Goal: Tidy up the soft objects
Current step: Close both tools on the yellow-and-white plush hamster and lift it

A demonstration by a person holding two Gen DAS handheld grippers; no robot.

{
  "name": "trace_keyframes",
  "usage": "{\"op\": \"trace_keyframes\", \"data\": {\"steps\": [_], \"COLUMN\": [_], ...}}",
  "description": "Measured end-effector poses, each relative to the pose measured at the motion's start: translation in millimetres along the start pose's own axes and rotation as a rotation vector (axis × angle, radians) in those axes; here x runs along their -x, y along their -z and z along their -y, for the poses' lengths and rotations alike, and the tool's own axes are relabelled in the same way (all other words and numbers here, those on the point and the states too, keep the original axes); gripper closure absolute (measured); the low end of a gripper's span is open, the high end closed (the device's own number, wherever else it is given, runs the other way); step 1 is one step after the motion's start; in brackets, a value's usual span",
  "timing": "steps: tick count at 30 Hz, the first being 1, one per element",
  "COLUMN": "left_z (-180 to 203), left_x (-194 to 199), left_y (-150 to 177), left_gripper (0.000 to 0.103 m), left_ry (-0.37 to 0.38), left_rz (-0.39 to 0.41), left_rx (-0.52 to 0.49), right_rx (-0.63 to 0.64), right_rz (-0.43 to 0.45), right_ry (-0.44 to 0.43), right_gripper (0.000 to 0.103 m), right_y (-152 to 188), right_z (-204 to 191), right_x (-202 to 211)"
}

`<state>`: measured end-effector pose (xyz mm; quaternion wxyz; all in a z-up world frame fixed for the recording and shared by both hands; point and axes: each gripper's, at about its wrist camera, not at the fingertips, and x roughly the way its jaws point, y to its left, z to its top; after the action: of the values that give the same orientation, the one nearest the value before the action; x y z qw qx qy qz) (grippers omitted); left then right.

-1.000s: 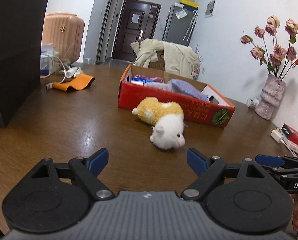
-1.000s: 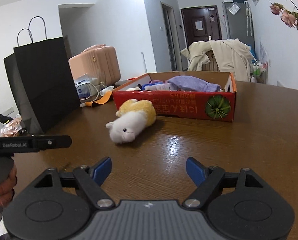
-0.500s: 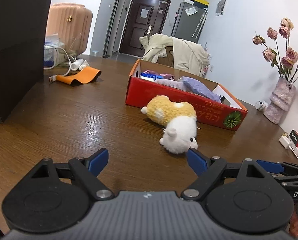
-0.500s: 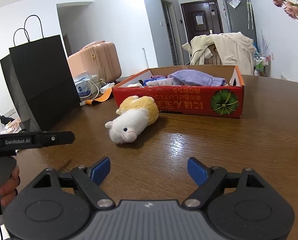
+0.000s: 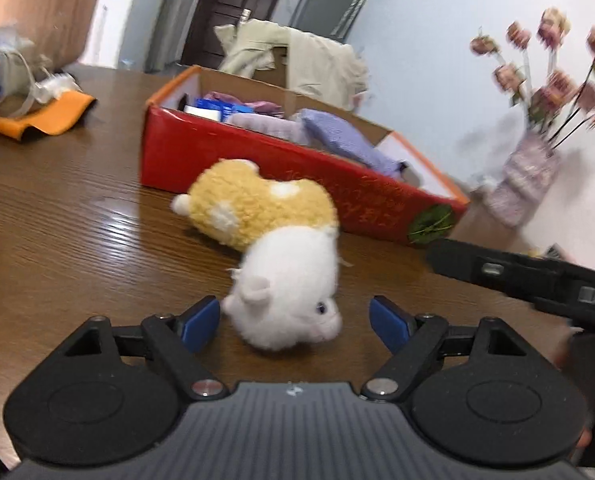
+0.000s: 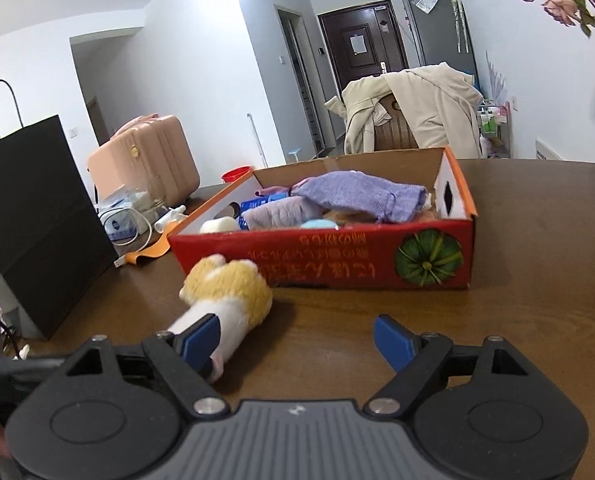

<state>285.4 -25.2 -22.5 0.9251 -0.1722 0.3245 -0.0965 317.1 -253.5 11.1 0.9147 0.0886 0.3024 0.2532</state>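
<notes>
Plush hamster [image 5: 281, 272] head between wide-open left gripper [image 5: 295, 318] fingers, ungripped.

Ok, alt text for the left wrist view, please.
The open left gripper brackets the white head of a plush hamster lying on a wooden table, pads not pressing. Behind it sits a red box of soft items.

The left hand-held gripper [image 5: 295, 318] points forward and down, its blue-padded jaws spread wide. The right hand-held gripper [image 6: 297, 338] is likewise angled down with jaws apart; in the left view its black body shows at 3 o'clock.
</notes>
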Motion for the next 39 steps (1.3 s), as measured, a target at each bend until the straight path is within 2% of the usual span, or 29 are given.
{"op": "trace_keyframes", "data": {"steps": [3,7,11,13,14,16,17,19,21,26,28,30,34,39], "left_z": [-10,-15,-30,-41,-46,-55,-59,-60,-53,-23,-13,-5,10,25], "left_x": [4,11,28,31,30,28,27,27,25,1,4,7,15,29], "left_y": [1,5,4,0,-2,-8,-10,-17,-21,-15,-9,-5,6,10], "left_gripper": [0.02,0.023,0.023,0.021,0.022,0.026,0.029,0.031,0.033,0.043,0.061,0.068,0.068,0.068], "left_ry": [0.131,0.214,0.184,0.098,0.028,-0.057,-0.075,-0.066,-0.049,0.035,0.084,0.142,0.143,0.179], "left_rz": [-0.013,-0.03,0.002,0.011,0.007,0.025,0.029,0.057,0.077,0.056,0.054,0.047,0.043,0.055], "left_rx": [0.035,-0.016,-0.041,-0.039,-0.041,-0.022,-0.009,-0.007,-0.023,-0.094,-0.118,-0.126,-0.138,-0.127], "right_rx": [0.006,-0.002,0.02,0.034,0.033,0.04,0.044,0.053,0.048,0.025,0.018,0.022,0.027,0.022], "right_rz": [-0.017,-0.049,-0.094,-0.113,-0.124,-0.154,-0.168,-0.174,-0.176,-0.169,-0.164,-0.156,-0.144,-0.111], "right_ry": [-0.026,-0.087,-0.126,-0.124,-0.126,-0.134,-0.139,-0.143,-0.149,-0.111,-0.096,-0.076,-0.069,-0.071], "right_gripper": [0.019,0.019,0.02,0.022,0.024,0.041,0.044,0.049,0.049,0.049,0.049,0.049,0.051,0.053], "right_y": [-7,-12,-6,-2,0,4,5,9,14,29,35,39,46,54], "right_z": [-7,-24,-41,-45,-46,-48,-49,-48,-43,-27,-23,-21,-17,-12], "right_x": [-19,-48,-71,-76,-78,-81,-81,-74,-62,-28,-17,-8,10,36]}}
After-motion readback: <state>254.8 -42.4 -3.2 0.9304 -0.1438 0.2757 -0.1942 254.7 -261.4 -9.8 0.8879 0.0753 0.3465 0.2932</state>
